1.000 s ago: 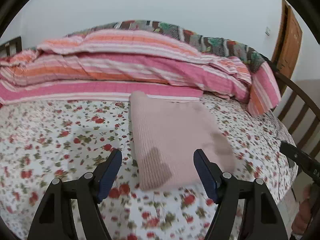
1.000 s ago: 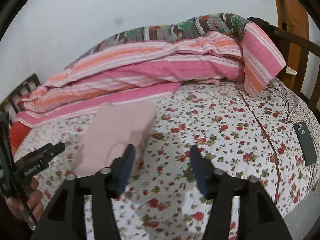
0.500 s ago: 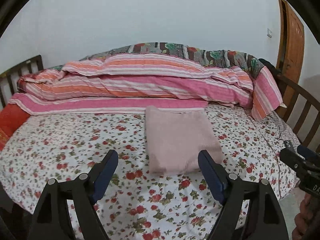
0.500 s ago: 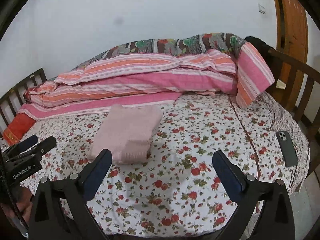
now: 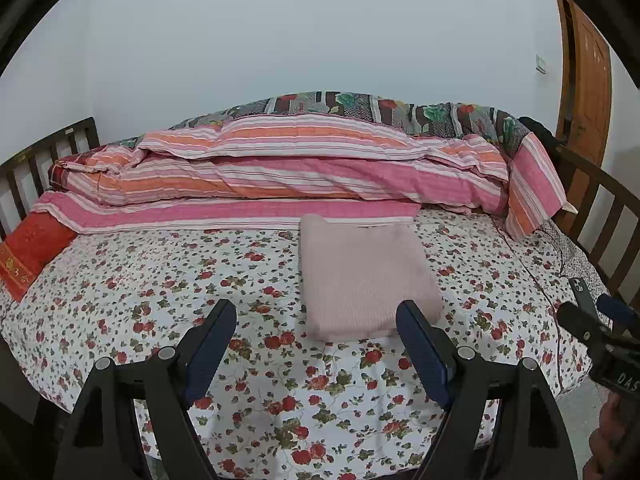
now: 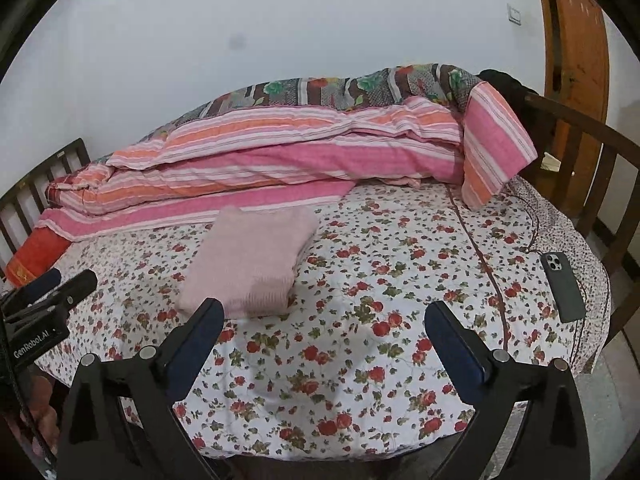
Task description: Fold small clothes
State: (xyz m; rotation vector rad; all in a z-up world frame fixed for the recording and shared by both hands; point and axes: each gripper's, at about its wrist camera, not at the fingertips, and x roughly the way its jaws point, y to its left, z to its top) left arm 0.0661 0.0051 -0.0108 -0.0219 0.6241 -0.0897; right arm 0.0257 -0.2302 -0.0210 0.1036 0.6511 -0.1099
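Note:
A pale pink knit garment [image 5: 362, 276] lies folded into a neat rectangle on the floral bedsheet [image 5: 160, 280], in front of the striped quilt. It also shows in the right wrist view [image 6: 250, 260]. My left gripper [image 5: 316, 320] is open and empty, held back near the bed's front edge, clear of the garment. My right gripper [image 6: 322, 320] is open and empty, to the right of the garment and apart from it. The left gripper shows at the left edge of the right wrist view [image 6: 48, 292].
A pink and orange striped quilt [image 5: 280, 168] is piled along the back of the bed. A red pillow [image 5: 28, 256] lies at the left. A dark phone [image 6: 562, 286] with a cable lies at the right edge. Wooden rails [image 6: 592, 168] bound both ends.
Both grippers have pulled back from the folded garment toward the bed's front edge. The right gripper's jaws have opened wider. The garment has stayed in place.

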